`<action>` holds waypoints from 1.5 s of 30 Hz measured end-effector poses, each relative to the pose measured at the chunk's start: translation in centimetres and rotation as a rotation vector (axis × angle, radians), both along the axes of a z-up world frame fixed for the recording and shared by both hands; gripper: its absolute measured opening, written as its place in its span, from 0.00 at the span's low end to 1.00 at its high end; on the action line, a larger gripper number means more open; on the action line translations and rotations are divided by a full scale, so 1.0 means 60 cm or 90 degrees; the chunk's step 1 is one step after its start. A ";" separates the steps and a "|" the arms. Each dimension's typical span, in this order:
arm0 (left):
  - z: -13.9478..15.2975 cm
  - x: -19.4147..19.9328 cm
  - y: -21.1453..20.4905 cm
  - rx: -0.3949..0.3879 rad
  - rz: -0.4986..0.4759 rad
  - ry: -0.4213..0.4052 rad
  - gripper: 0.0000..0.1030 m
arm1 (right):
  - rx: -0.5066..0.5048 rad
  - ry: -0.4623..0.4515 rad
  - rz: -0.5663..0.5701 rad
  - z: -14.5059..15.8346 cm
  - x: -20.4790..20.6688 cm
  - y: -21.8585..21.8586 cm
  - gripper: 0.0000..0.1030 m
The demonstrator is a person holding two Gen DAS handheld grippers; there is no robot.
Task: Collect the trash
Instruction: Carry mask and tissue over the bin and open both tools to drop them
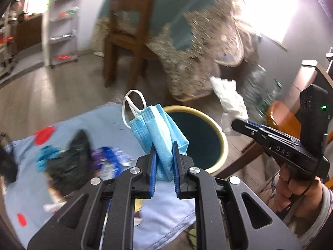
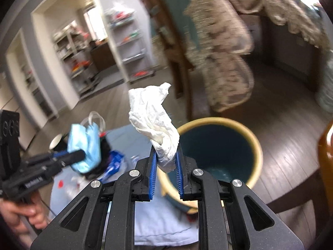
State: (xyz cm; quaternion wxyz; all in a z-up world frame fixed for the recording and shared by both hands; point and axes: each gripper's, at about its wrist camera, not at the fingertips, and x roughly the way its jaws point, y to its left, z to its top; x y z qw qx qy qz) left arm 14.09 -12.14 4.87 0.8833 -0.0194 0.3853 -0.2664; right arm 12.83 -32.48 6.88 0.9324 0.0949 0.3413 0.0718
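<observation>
The left hand-held gripper (image 1: 164, 162) was clenched on a soft, light face mask (image 1: 158, 129) at frame centre; the right hand-held gripper (image 2: 165, 162) gripped a crumpled tissue (image 2: 154, 120), probably dry, just before the bin (image 2: 258, 152).

The bin (image 1: 222, 145) stands on the floor (image 1: 41, 95), just right of the cloth (image 1: 108, 120) that carries the litter pile (image 1: 68, 162). Behind the bin stands a chair (image 1: 122, 33) beside the draped table (image 1: 187, 41). Shelves (image 1: 62, 25) stand far left.
</observation>
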 end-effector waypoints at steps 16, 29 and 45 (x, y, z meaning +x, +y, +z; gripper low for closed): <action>-0.148 0.151 -0.179 -0.014 -0.114 0.141 0.14 | 0.005 0.013 -0.141 -0.027 0.011 -0.098 0.18; -0.136 0.164 -0.110 -0.034 -0.034 0.152 0.58 | 0.005 0.065 -0.132 -0.059 0.027 -0.091 0.18; -0.037 0.082 0.046 -0.024 0.038 0.041 0.69 | -0.023 0.144 -0.123 -0.116 0.068 -0.060 0.56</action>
